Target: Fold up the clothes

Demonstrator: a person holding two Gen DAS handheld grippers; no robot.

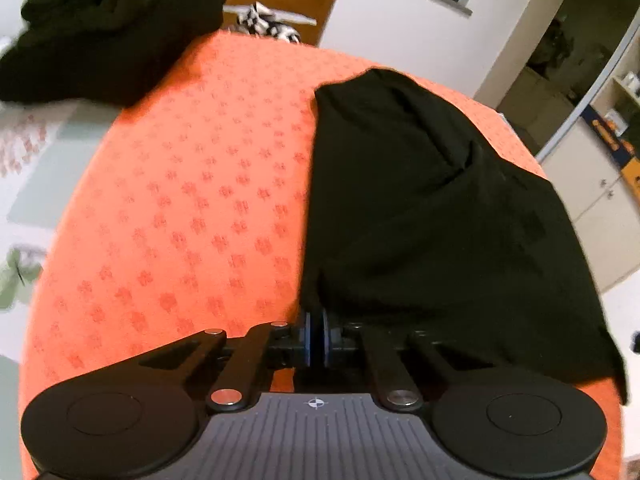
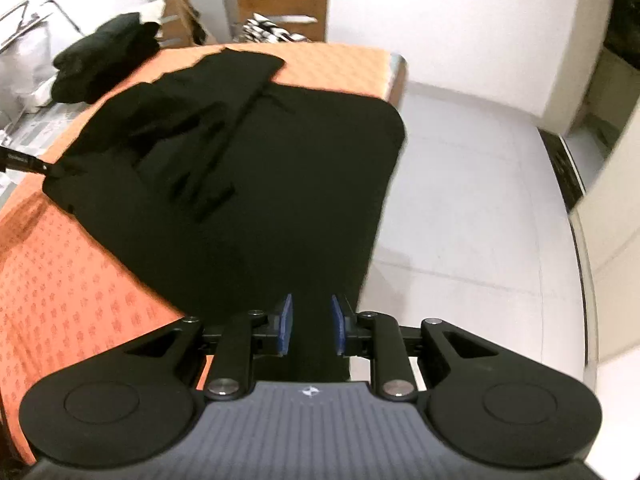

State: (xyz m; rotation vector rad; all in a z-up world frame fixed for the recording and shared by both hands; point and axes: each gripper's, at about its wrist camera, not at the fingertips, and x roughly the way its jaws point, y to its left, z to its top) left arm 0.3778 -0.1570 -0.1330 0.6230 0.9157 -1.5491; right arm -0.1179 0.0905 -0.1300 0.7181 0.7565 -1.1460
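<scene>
Black garment (image 1: 420, 200) on orange tablecloth (image 1: 192, 184): my left gripper (image 1: 316, 338) pinches its edge closed; right gripper (image 2: 312, 326) half open, cloth between pads, not clamped.

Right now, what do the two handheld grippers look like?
Both match: the left gripper and right gripper have matte black linkage arms with silver pivot screws, blue finger pads, round black discs at each side, and a ribbed grey body carrying a small crosshair mark.

Home — tablecloth (image 1: 180, 200), wooden chair (image 2: 280, 4)
</scene>
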